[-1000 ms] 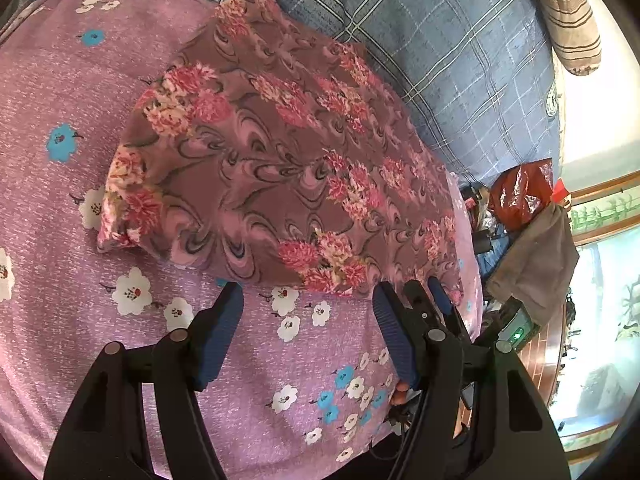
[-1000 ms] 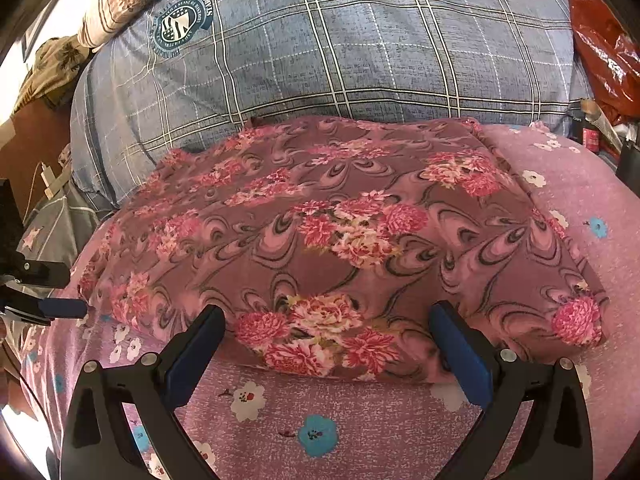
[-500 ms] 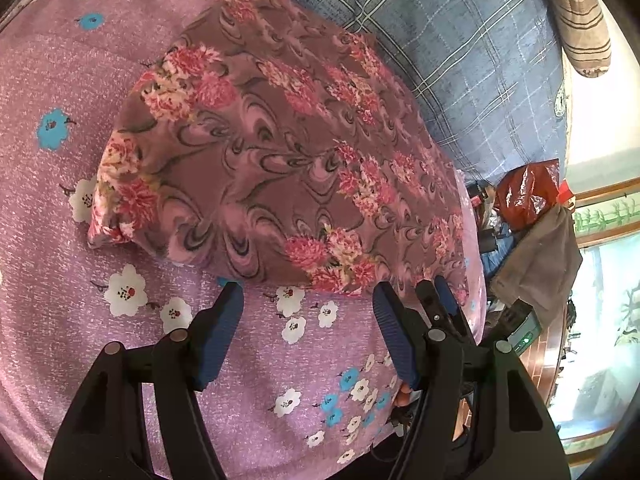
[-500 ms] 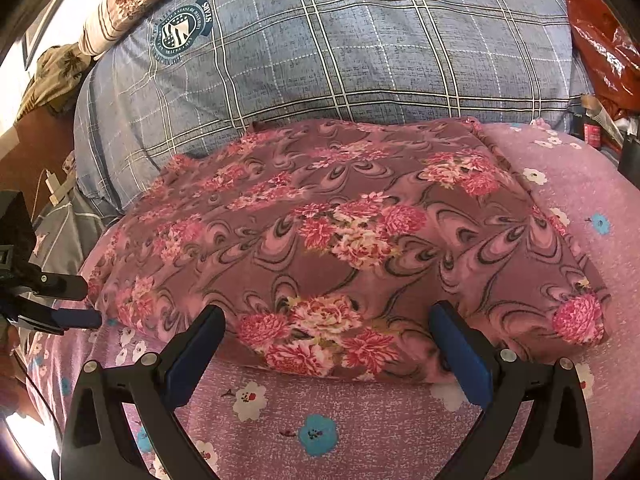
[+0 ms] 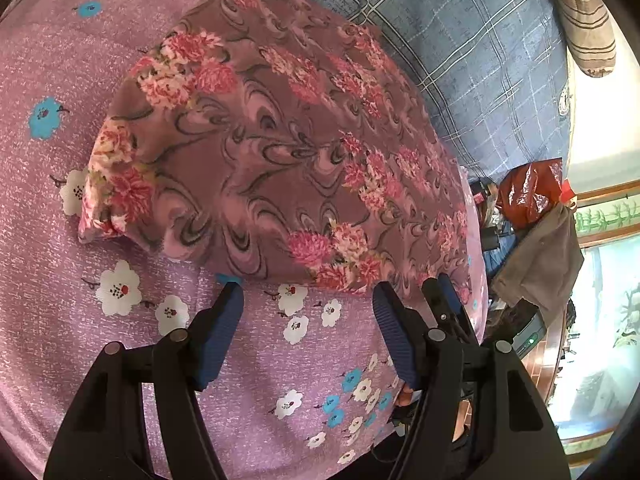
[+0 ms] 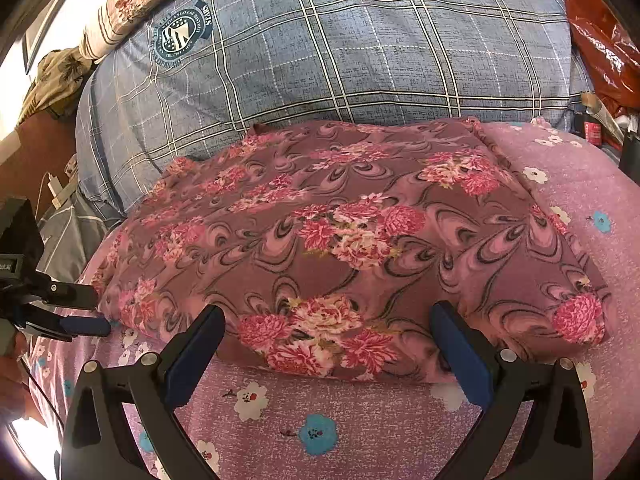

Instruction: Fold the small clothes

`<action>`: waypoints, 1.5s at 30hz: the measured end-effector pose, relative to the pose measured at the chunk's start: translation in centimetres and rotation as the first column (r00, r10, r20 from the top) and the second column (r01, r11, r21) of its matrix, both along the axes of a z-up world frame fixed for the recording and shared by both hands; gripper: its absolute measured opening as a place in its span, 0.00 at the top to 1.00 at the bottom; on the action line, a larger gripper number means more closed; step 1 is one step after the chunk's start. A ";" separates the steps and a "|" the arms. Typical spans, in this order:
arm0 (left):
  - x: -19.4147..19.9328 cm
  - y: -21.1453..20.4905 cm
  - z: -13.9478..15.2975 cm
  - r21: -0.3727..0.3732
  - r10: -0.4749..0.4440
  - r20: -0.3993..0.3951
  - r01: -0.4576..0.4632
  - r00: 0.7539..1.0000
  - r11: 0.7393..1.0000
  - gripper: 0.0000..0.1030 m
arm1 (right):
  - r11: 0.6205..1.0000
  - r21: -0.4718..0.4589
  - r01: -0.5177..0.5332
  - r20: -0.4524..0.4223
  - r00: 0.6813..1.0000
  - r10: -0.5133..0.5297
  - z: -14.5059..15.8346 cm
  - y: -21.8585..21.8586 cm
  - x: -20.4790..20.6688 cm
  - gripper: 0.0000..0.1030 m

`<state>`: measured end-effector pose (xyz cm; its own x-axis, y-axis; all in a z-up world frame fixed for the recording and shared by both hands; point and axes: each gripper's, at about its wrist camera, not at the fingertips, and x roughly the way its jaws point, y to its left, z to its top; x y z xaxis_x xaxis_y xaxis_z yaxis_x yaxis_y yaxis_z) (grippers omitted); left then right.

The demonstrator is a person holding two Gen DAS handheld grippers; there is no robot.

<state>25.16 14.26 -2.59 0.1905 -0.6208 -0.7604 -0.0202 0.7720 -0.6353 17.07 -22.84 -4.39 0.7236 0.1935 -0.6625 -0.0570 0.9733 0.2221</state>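
Folded mauve garment with pink floral print (image 6: 352, 236) lies flat on the purple flowered bedsheet (image 6: 400, 412), its far edge against the blue-grey plaid quilt (image 6: 360, 48). Left gripper (image 5: 308, 300) at the garment's left near corner: jaws spread, nothing between them. Right gripper (image 6: 328, 328) at its near edge: jaws spread wide, straddling the fold, pads not pressing.

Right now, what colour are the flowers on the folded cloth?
Pink and red, with cream bits, on the folded cloth, whose ground is swirly mauve. The right wrist view shows it best.
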 end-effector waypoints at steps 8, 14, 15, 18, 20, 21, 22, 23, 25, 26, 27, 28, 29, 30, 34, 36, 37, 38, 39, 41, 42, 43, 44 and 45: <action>0.1 0.2 -0.2 -0.004 -0.002 -0.006 0.002 1.000 1.000 0.36 | 1.000 0.001 0.000 0.000 1.000 0.000 0.0 0.0 0.0 0.00; 0.0 0.1 -0.2 -0.003 -0.005 -0.007 0.005 1.000 1.000 0.36 | 1.000 0.001 -0.001 0.000 1.000 0.001 0.0 -0.1 0.0 0.00; 0.0 0.0 -0.2 -0.003 -0.005 -0.008 0.005 1.000 1.000 0.36 | 1.000 0.002 -0.001 0.000 1.000 0.001 0.0 -0.1 0.0 0.00; 0.0 0.0 -0.3 -0.004 -0.006 -0.010 0.006 1.000 1.000 0.36 | 1.000 0.004 -0.001 0.001 1.000 0.001 0.1 0.0 0.0 0.00; 0.1 -0.2 -0.3 -0.004 -0.007 -0.012 0.007 1.000 1.000 0.36 | 1.000 0.005 -0.001 0.001 1.000 0.001 0.1 -0.1 0.0 0.00; 0.1 -0.3 -0.3 -0.004 -0.008 -0.013 0.008 1.000 1.000 0.36 | 1.000 0.006 -0.001 0.001 1.000 0.001 0.1 -0.1 0.0 0.00; 0.1 -0.3 -0.4 -0.004 -0.008 -0.014 0.008 1.000 1.000 0.36 | 1.000 0.006 0.000 0.001 1.000 0.000 0.1 -0.1 0.0 0.00; 0.1 -0.3 -0.4 -0.004 -0.007 -0.015 0.007 1.000 1.000 0.36 | 1.000 0.007 0.000 0.002 1.000 0.000 0.1 -0.1 0.0 0.00; 0.1 -0.3 -0.5 -0.006 -0.007 -0.018 0.007 1.000 1.000 0.36 | 1.000 0.008 0.001 0.002 1.000 -0.001 0.1 -0.1 0.0 0.00; 0.1 -0.3 -0.5 -0.006 -0.007 -0.019 0.007 1.000 1.000 0.36 | 1.000 0.008 0.000 0.002 1.000 -0.001 0.1 -0.1 0.0 0.00; 0.1 -0.3 -0.5 -0.007 -0.007 -0.020 0.007 1.000 1.000 0.36 | 1.000 0.008 0.000 0.002 1.000 -0.001 0.1 -0.1 0.0 0.00; 0.1 -0.3 -0.5 -0.006 -0.008 -0.019 0.008 1.000 1.000 0.36 | 1.000 0.008 0.000 0.002 1.000 0.000 0.1 -0.1 0.0 0.00; 0.2 -0.3 -0.5 -0.006 -0.009 -0.019 0.009 1.000 1.000 0.36 | 1.000 0.009 0.001 0.003 1.000 -0.001 0.1 -0.1 -0.1 0.00; 0.2 -0.3 -0.5 -0.005 -0.010 -0.019 0.010 1.000 1.000 0.36 | 1.000 0.009 0.001 0.003 1.000 -0.002 0.1 -0.1 -0.1 0.00; 0.2 -0.4 -0.6 -0.002 -0.012 -0.020 0.012 1.000 1.000 0.36 | 1.000 0.012 0.002 0.004 1.000 -0.002 0.1 -0.1 -0.1 0.00; 0.2 -0.5 -0.6 -0.003 -0.013 -0.021 0.012 1.000 1.000 0.36 | 1.000 0.014 0.003 0.004 1.000 -0.003 0.1 -0.1 -0.1 0.00; 0.2 -0.6 -0.6 -0.003 -0.013 -0.021 0.013 1.000 1.000 0.36 | 1.000 0.013 0.003 0.004 1.000 -0.003 0.1 -0.2 -0.1 0.00; 0.2 -0.6 -0.6 -0.002 -0.013 -0.021 0.013 1.000 1.000 0.36 | 1.000 0.013 0.003 0.004 1.000 -0.003 0.1 -0.2 -0.1 0.00; 0.2 -0.6 -0.6 -0.001 -0.012 -0.022 0.012 1.000 1.000 0.36 | 1.000 0.014 0.003 0.004 1.000 -0.003 0.1 -0.2 -0.1 0.00; 0.2 -0.6 -0.6 -0.003 -0.013 -0.023 0.013 1.000 1.000 0.36 | 1.000 0.016 0.002 0.005 1.000 -0.003 0.2 -0.2 -0.1 0.00; 0.2 -0.6 -0.7 -0.004 -0.013 -0.023 0.013 1.000 1.000 0.36 | 1.000 0.017 0.003 0.005 1.000 -0.003 0.2 -0.2 -0.1 0.00; 0.2 -0.6 -0.7 -0.003 -0.013 -0.024 0.013 1.000 1.000 0.36 | 1.000 0.019 0.002 0.006 1.000 -0.002 0.2 -0.1 -0.1 0.00; 0.2 -0.6 -0.7 -0.003 -0.014 -0.023 0.014 1.000 1.000 0.36 | 1.000 0.021 0.003 0.006 1.000 -0.004 0.2 -0.2 -0.2 0.00; 0.2 -0.6 -0.7 -0.003 -0.014 -0.023 0.014 1.000 1.000 0.36 | 1.000 0.022 0.004 0.007 1.000 -0.004 0.2 -0.2 -0.2 0.00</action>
<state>25.39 13.64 -3.30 0.1648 -0.6255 -0.7626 -0.0241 0.7704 -0.6371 16.90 -23.09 -4.24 0.7288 0.2051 -0.6533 -0.0548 0.9685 0.2430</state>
